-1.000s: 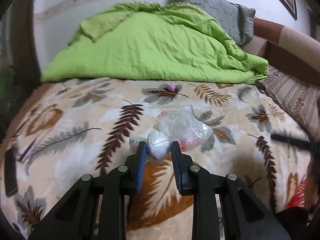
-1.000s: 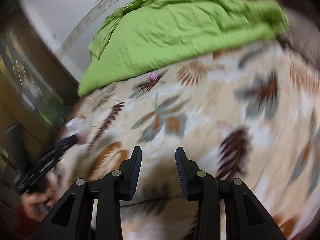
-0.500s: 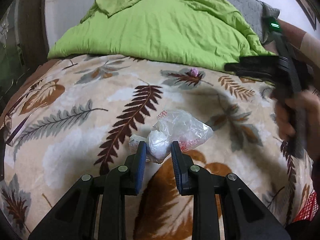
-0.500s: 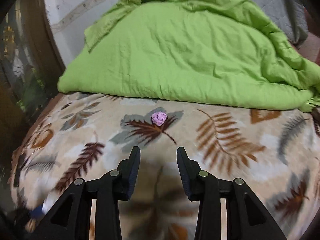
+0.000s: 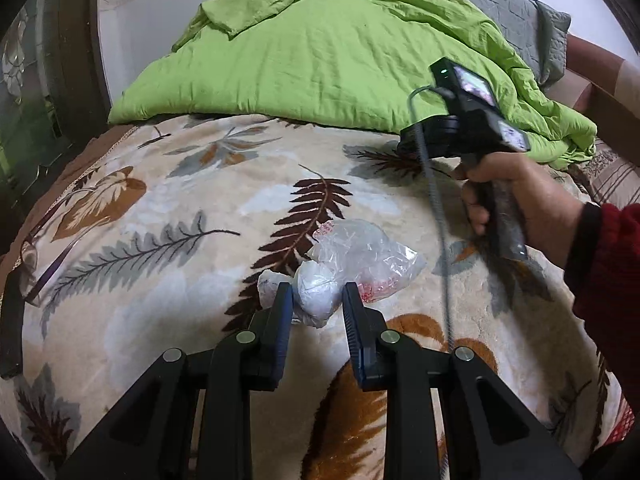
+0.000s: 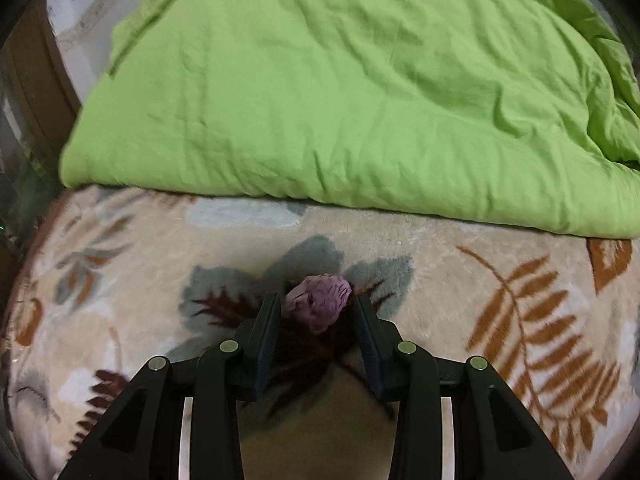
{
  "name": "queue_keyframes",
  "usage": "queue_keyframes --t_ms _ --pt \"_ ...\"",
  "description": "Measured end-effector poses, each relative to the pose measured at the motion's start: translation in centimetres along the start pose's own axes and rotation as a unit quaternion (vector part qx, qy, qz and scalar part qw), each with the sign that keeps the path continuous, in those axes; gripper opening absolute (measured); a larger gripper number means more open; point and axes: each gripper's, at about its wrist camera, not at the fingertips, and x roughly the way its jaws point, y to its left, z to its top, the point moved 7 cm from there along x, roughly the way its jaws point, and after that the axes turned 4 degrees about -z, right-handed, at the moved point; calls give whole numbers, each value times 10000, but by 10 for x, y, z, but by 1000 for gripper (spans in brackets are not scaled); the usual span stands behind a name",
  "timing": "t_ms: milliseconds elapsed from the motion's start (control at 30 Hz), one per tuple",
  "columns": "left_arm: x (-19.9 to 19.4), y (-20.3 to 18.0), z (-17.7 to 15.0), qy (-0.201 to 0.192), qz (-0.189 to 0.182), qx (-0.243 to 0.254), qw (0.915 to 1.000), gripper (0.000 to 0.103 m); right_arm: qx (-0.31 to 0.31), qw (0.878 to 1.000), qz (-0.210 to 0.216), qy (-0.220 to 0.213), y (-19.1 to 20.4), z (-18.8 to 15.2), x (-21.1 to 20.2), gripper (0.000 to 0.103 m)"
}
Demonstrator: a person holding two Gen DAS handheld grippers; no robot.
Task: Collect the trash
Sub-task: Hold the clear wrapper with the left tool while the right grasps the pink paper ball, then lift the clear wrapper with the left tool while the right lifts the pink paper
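My left gripper (image 5: 316, 300) is shut on a clear plastic bag (image 5: 360, 256) by its knotted white end and holds it over the leaf-patterned blanket (image 5: 160, 220). My right gripper (image 6: 316, 312) is open, its fingers either side of a crumpled purple wad (image 6: 320, 300) that lies on the blanket (image 6: 440, 320). In the left wrist view the right gripper's body (image 5: 464, 120), held in a hand, reaches toward the edge of the green duvet; the purple wad is hidden there.
A bunched green duvet (image 5: 340, 60) (image 6: 360, 100) covers the far half of the bed. A grey pillow (image 5: 520, 16) lies behind it. A striped cushion (image 5: 616, 176) is at the right. A wall and dark wooden frame (image 5: 76, 60) stand at the left.
My right gripper has moved forward over the blanket to the purple wad, which now sits between its fingers. My left gripper keeps hold of the bag.
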Motion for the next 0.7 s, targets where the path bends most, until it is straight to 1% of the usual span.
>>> queue_keyframes --t_ms 33,100,167,233,333,433,533,700 --pt "1 0 0 9 -1 1 10000 24 -2 10000 11 -19 -1 0 2 41" --pt "1 0 0 7 -12 -33 10000 24 17 9999 -19 -139 -4 1 -2 30" --pt "2 0 1 2 -31 -62 10000 24 75 9996 125 -247 -5 -2 -13 30" --pt "1 -1 2 -29 -111 -126 9999 24 43 9992 141 -374 -7 -9 -31 30" --pt "-2 -4 2 -71 -170 -126 9998 24 -61 9980 208 -596 -9 -28 -76 30" --pt "-9 -8 2 -175 -249 -164 9994 24 -22 9969 346 -703 -15 -50 -121 30" --pt "-17 -14 0 -273 -303 -130 9991 24 21 9963 438 -738 -17 -84 -174 30" --pt "-34 -30 -6 -408 -359 59 9985 24 111 9950 561 -822 -13 -143 -246 30"
